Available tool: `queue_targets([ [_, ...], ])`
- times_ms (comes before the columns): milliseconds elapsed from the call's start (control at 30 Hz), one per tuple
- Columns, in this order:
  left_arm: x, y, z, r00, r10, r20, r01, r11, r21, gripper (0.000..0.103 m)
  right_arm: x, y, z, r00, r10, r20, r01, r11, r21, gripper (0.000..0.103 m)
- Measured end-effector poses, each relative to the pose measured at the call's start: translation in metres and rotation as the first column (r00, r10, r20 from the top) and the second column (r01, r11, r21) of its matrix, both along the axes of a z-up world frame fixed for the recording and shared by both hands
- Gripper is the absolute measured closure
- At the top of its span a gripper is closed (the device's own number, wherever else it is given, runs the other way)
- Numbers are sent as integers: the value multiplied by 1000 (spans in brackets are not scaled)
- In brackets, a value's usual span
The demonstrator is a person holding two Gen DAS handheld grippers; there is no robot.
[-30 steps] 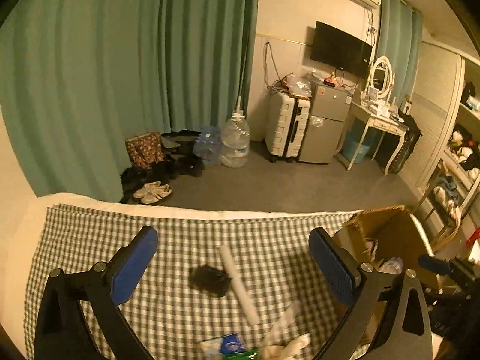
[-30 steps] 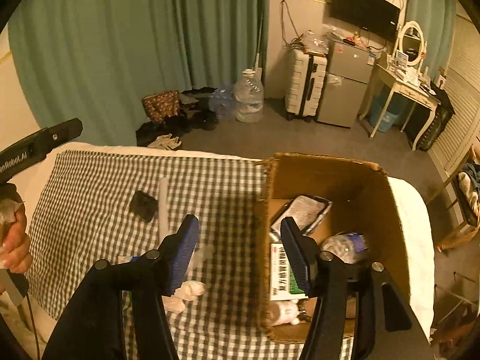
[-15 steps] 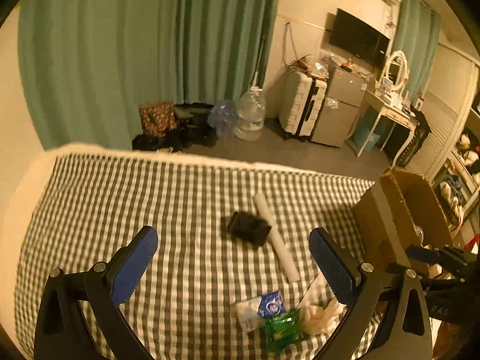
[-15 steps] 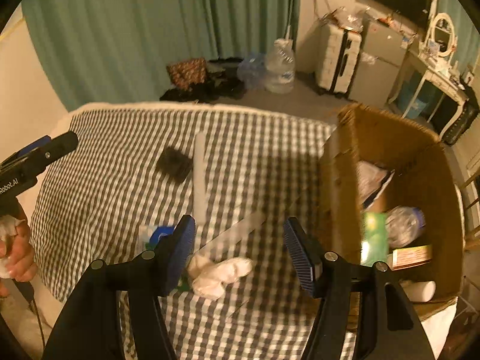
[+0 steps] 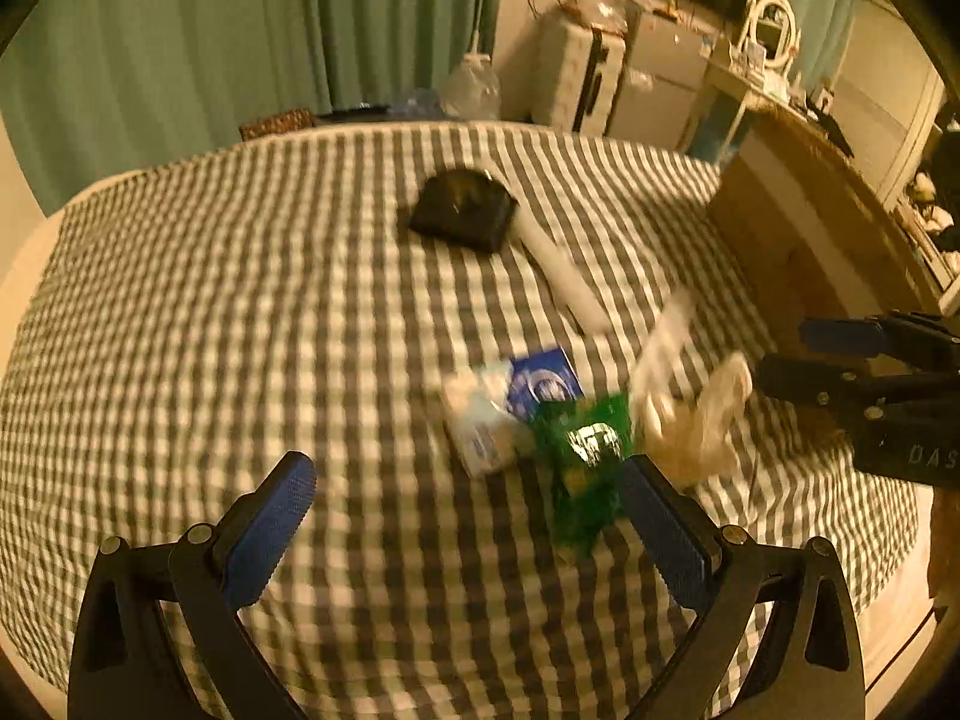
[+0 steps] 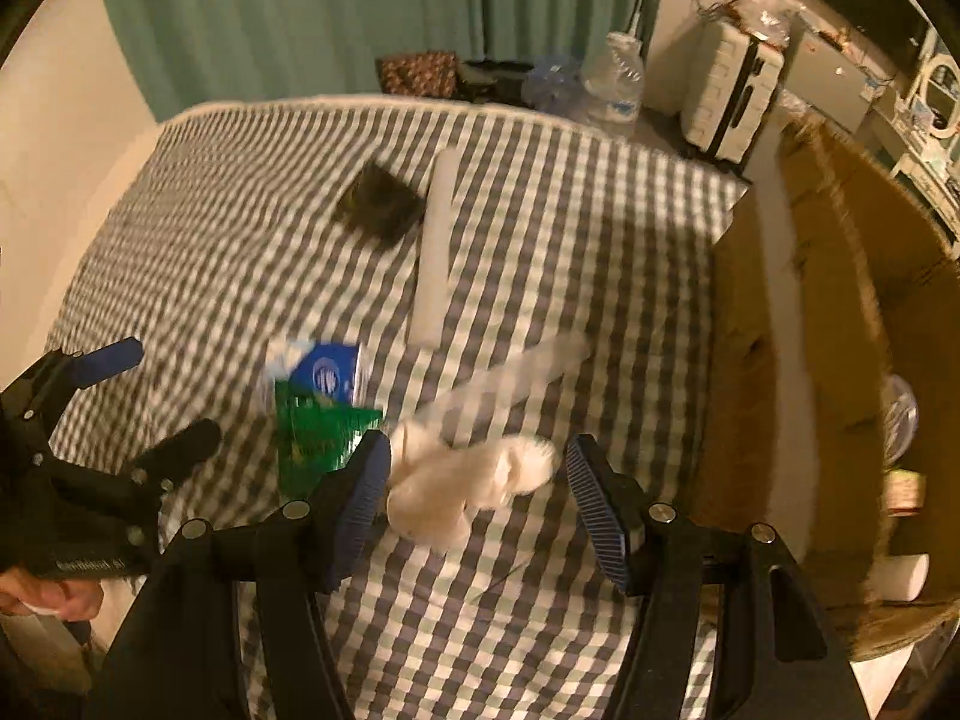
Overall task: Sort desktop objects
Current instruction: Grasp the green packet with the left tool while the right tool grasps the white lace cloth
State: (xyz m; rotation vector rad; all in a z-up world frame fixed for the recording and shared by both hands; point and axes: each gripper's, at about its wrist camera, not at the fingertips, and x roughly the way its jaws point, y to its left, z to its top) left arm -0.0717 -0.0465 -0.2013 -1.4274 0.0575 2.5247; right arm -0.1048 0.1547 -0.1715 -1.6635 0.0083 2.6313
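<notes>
On the checked cloth lie a black pouch, a white tube, a blue-and-white packet, a green packet, a clear plastic strip and a crumpled white cloth. My left gripper hangs open just short of the two packets. My right gripper is open, and the white cloth shows between its fingers. Both views are blurred.
An open cardboard box with several items inside stands at the right end of the cloth. A hand grips the left tool's handle. Beyond the far edge are curtains, a water jug and a suitcase.
Both grippers have come down and tilted toward the cloth, so the items look larger and closer. The right gripper has shifted left from the box to over the white cloth.
</notes>
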Motion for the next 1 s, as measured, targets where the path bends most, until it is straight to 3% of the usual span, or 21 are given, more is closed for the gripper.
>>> queue_targets([
  [400, 0, 29, -26, 994, -57, 91, 53, 997, 48, 0, 4, 9, -46, 997, -19, 75, 20, 1000, -7, 42],
  [600, -9, 44, -41, 988, -72, 137, 63, 996, 67, 8, -2, 16, -59, 993, -54, 108, 62, 995, -72, 42],
  [633, -11, 46, -44, 985, -86, 151, 78, 995, 59, 17, -4, 17, -61, 992, -59, 113, 69, 994, -83, 42],
  [667, -13, 50, -50, 978, -108, 180, 101, 994, 48, 34, -5, 19, -64, 990, -68, 125, 80, 992, -93, 42],
  [733, -16, 51, -58, 968, -128, 218, 120, 992, 45, 47, -6, 20, -69, 986, -89, 142, 105, 989, -106, 42],
  [833, -15, 53, -58, 965, -160, 207, 152, 987, 52, 64, -5, 16, -75, 984, -83, 155, 100, 989, -109, 46],
  [900, -13, 54, -55, 966, -171, 194, 166, 985, 42, 69, -6, 12, -77, 985, -69, 158, 86, 990, -107, 68],
  [1000, -11, 52, -52, 968, -176, 179, 173, 984, 33, 73, -5, 7, -77, 984, -59, 165, 77, 991, -106, 84],
])
